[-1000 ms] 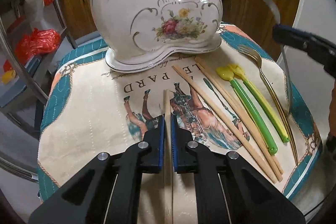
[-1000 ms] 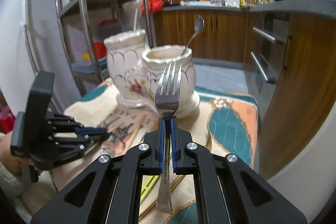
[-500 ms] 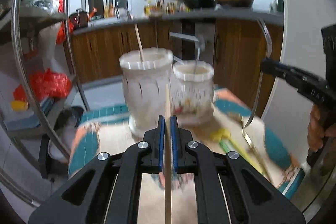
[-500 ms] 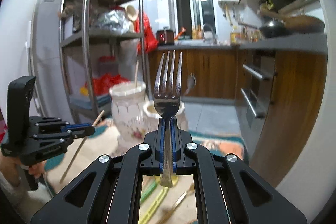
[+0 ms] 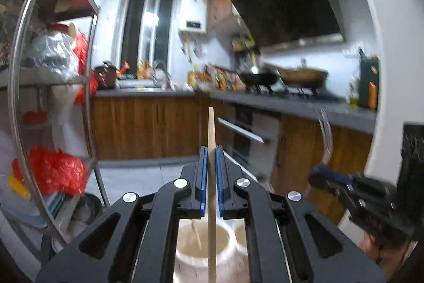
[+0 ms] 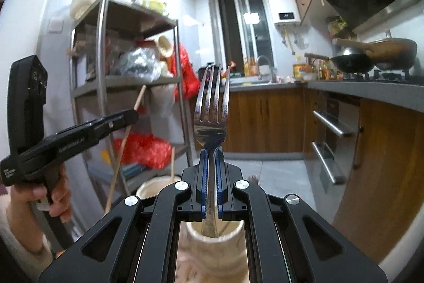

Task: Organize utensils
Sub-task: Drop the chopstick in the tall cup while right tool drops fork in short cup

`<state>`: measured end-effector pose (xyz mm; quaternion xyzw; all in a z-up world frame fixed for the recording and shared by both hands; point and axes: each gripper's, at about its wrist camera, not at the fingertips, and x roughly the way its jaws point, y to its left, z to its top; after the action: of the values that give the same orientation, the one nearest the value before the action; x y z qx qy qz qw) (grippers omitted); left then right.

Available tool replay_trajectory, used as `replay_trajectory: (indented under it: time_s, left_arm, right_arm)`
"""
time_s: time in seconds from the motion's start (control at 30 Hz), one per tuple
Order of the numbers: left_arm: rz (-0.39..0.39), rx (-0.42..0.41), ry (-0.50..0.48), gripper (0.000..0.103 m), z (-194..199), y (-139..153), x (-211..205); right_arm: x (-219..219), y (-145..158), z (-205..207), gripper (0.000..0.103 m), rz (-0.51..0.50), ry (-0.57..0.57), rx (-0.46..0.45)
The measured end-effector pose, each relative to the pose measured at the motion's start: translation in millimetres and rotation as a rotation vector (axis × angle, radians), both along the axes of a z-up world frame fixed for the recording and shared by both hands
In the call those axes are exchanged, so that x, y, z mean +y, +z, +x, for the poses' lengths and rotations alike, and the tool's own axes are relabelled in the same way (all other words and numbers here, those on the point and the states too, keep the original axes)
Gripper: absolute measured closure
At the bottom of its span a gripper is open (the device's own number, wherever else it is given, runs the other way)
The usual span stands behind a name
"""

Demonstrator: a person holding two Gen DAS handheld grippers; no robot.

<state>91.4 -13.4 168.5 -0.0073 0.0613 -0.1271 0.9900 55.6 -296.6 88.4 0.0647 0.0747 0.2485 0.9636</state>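
Observation:
My left gripper is shut on a wooden chopstick, held upright with its lower end over the taller white ceramic holder, which has another chopstick inside. My right gripper is shut on a silver fork, tines up, its handle end over the mouth of the shorter ceramic holder. In the right wrist view the left gripper with its chopstick shows at left, beside the taller holder. The right gripper and fork show blurred in the left wrist view.
A metal shelf rack with red bags stands to the left. Wooden kitchen cabinets and a counter with pans run along the back and right. The tabletop is out of sight below both grippers.
Both grippers have risen and tilted up from the table. The chopstick and fork now stand upright above the two holders, which have dropped to the bottom of both views.

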Motion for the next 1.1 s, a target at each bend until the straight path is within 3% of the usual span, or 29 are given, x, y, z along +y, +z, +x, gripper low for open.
replay_trajectory:
  time_s: [0.13,0.33,0.77,0.93,1.1]
  left_arm:
    - [-0.043,-0.044,0.060,0.097,26.7,3.4,1.5]
    - [-0.063,-0.062,0.107,0.097,58.1,-16.3,5.1]
    - [-0.056,0.162,0.124,0.097,50.5,-81.7,20.0]
    - [0.003,0.172,0.122,0.097,40.5,-92.1,15.9]
    - [0.010,0.181,0.104,0.097,34.1,-93.7,17.0]
  right_arm:
    - [-2.9,-4.6,16.9,0.097,0.026,-0.014,0.009]
    - [5.6,-27.2,37.0,0.097,-0.004,0.000,0.075]
    - [15.9,-64.0,51.5,0.096,-0.083,-0.005,0.212]
    - [16.1,-72.5,52.6,0.096,-0.108,-0.030,0.253]
    - [16.1,-76.8,53.2,0.096,-0.106,-0.039,0.281]
